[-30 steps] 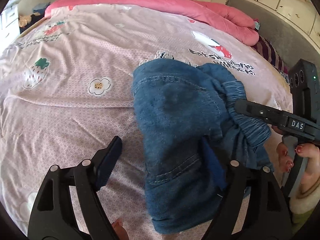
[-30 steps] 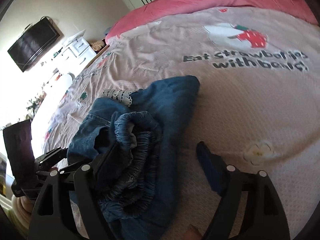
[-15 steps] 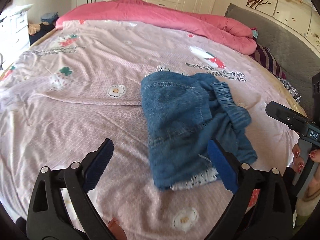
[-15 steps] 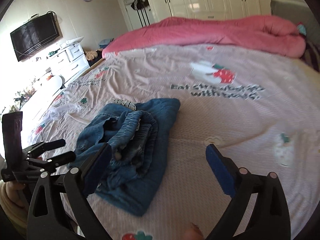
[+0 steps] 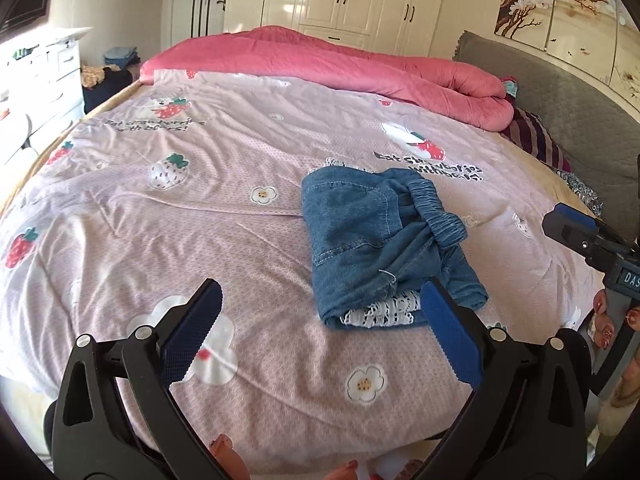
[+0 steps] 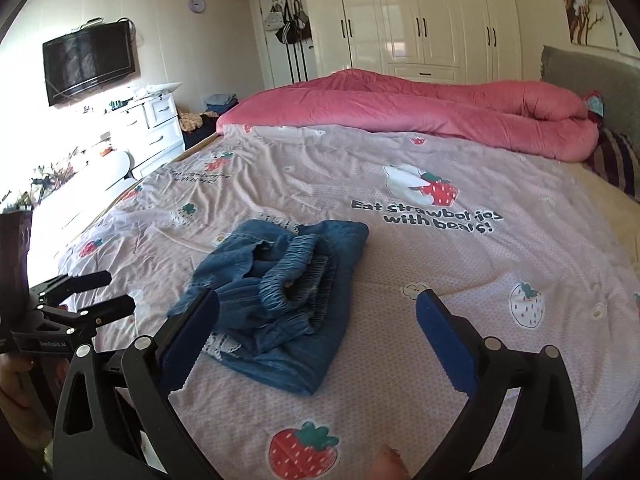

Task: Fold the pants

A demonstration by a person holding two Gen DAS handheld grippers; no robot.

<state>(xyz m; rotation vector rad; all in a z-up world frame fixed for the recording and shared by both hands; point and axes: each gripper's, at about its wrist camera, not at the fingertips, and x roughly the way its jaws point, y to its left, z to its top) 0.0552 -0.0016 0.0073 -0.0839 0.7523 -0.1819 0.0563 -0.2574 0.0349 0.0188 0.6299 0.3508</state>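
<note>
The folded pants [image 5: 380, 236] lie on the bed [image 5: 200, 240], toward its near edge, apart from everything else on it. Behind them, along the far side of the bed, a rolled quilt [image 5: 340, 64] stretches across. The headboard [image 5: 560, 108] stands to the right, the wardrobe [image 6: 420, 20] behind the quilt. The left claw [image 5: 320, 320] hangs just before the pants, the right claw [image 6: 316, 320] at their right; neither touches them.
</note>
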